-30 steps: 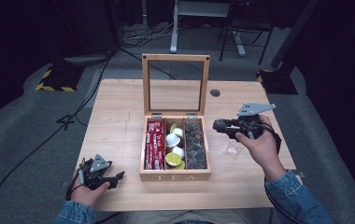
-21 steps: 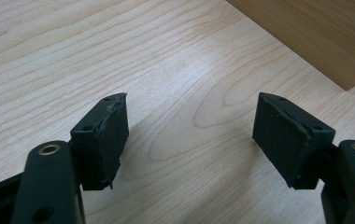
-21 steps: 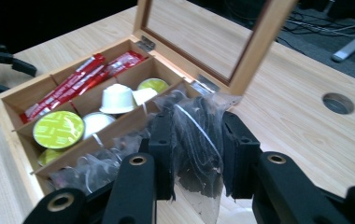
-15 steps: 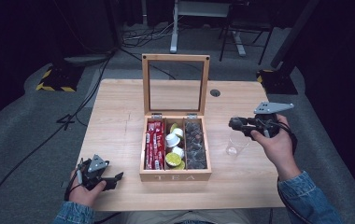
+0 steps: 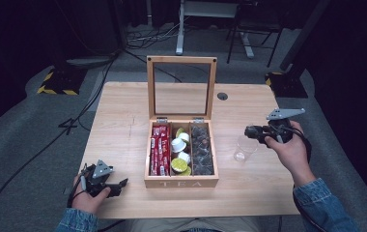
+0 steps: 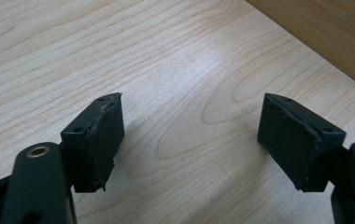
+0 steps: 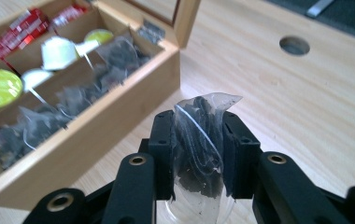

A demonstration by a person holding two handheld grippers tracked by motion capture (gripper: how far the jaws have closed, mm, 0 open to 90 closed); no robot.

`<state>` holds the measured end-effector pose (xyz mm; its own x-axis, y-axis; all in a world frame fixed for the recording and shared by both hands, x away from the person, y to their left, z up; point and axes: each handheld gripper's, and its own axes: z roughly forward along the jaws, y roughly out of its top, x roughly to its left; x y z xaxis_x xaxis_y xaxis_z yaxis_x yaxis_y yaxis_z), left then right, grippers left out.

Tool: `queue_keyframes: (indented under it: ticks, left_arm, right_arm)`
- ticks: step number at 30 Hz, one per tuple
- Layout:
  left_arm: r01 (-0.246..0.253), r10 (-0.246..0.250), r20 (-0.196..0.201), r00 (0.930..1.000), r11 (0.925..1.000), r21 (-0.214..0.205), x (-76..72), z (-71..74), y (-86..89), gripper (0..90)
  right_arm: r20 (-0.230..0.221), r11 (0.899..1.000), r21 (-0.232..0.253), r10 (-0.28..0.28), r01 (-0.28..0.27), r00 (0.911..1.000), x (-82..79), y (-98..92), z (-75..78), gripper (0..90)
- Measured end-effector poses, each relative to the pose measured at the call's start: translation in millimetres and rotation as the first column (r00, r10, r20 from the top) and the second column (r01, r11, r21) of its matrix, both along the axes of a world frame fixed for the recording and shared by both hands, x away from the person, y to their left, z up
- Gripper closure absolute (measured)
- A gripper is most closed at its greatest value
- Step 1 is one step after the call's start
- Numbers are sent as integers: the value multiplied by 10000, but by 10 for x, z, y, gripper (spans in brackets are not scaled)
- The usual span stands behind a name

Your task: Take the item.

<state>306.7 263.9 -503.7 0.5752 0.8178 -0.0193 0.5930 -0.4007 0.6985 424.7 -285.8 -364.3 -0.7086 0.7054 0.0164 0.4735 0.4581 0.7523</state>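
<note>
An open wooden tea box (image 5: 181,182) stands mid-table with its glass lid (image 5: 181,87) upright. It holds red packets, white and green capsules, and dark tea bags. My right gripper (image 5: 248,131) is shut on a clear tea bag (image 7: 199,154) of dark leaves, right of the box and just above a clear glass (image 5: 243,149). The glass rim (image 7: 164,211) peeks out under the bag. My left gripper (image 5: 122,184) rests at the table's front left, its jaws (image 6: 192,126) wide apart over bare wood; they have just been opening, with nothing between them.
A round cable hole (image 5: 222,96) lies in the table behind the box on the right. The box's corner (image 6: 325,32) shows at the top right of the left gripper view. Dark floor with cables and stands surrounds the table.
My right gripper has carried the tea bag rightward from the box edge to above the glass. The left hand has stayed in place.
</note>
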Motion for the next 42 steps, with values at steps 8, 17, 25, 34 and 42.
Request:
queue_keyframes:
  ticks: [8,17,25,34,42]
  left_arm:
    - [3,-4,51,10000,10000,41,-2,0,3,230]
    - [1,-2,43,10000,10000,39,-1,1,3,230]
    - [-9,9,46,10000,10000,28,1,0,3,229]
    - [-14,14,32,10000,10000,-17,12,-1,-2,226]
    - [45,-45,-47,10000,10000,-27,34,-1,-4,208]
  right_arm:
    - [-770,9976,-691,36,-89,9970,44,21,-127,691]
    - [-1328,9901,-1390,29,-216,9911,51,76,-214,690]
    - [-1271,9878,-1554,-125,-74,9918,53,86,-245,559]
    - [-1119,9912,-1318,-234,85,9934,40,76,-205,466]
    - [-726,9966,-787,-286,228,9970,36,53,-169,419]
